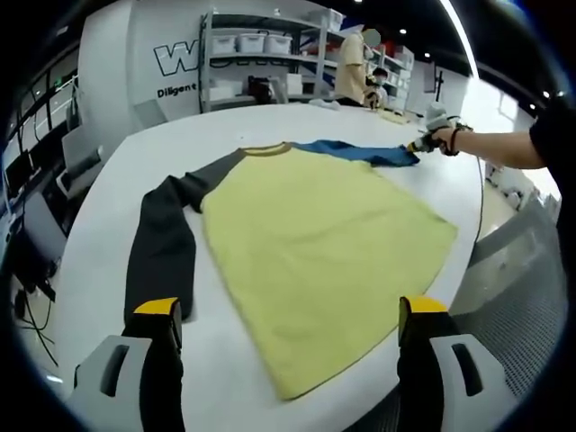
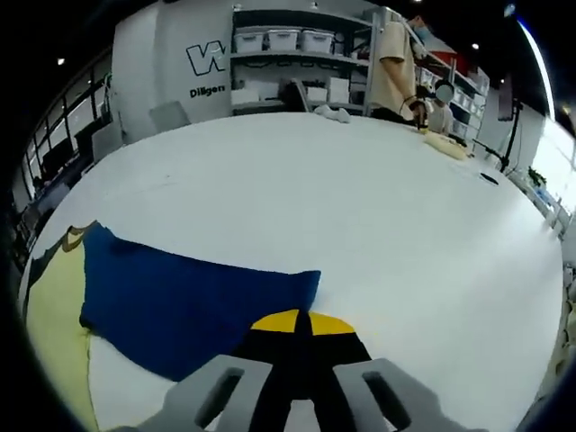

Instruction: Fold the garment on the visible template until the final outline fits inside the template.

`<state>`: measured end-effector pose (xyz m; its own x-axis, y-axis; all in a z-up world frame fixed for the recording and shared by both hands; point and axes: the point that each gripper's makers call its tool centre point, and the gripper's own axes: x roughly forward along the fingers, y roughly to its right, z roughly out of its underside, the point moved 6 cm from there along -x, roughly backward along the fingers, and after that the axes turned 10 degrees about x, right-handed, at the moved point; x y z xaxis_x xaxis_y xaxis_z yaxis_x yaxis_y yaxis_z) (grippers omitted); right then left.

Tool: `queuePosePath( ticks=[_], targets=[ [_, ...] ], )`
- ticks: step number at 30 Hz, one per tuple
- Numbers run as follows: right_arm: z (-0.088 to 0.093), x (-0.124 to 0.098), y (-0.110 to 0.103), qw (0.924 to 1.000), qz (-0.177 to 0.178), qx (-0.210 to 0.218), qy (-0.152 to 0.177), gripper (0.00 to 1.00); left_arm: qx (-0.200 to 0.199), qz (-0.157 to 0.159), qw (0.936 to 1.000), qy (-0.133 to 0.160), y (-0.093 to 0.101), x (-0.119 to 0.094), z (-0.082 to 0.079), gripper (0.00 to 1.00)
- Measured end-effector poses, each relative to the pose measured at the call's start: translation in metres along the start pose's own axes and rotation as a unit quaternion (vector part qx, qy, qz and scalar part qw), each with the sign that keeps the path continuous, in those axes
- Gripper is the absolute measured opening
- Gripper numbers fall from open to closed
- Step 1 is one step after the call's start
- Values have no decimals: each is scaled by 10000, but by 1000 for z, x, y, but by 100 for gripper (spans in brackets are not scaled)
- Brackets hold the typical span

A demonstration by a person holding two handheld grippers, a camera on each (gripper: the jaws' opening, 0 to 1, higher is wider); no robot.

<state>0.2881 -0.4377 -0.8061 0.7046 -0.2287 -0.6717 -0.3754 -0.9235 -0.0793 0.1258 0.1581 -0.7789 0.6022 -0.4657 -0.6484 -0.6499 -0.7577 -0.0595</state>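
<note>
From the left gripper view we see the whole yellow long-sleeved shirt (image 1: 315, 243) flat on the white counter (image 1: 225, 360), left claw (image 1: 290, 310) spread wide, empty. Our right claw (image 2: 297, 322) is clenched on its blue sleeve (image 2: 189, 306).

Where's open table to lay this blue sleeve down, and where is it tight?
Bare white table runs wide beyond the blue sleeve that the right gripper pinches, toward the far shelves. A narrower bare strip lies between the dark sleeve and the yellow shirt body. It is tight near the table's front edge, where the hem nearly reaches it by the left gripper.
</note>
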Motion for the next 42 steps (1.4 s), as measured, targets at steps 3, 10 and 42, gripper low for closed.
queuePosePath(
  ticks=[3,10,42],
  targets=[
    [-6,-1,1,10000,28,20,12,0,5,-1,10000,-21,0,0,1,95],
    [-12,-1,1,9997,-35,165,-152,0,35,-25,10000,21,-1,0,-1,99],
    [-34,-38,-80,9965,-690,144,-458,0,183,83,9996,222,5,-2,-10,99]
  ],
)
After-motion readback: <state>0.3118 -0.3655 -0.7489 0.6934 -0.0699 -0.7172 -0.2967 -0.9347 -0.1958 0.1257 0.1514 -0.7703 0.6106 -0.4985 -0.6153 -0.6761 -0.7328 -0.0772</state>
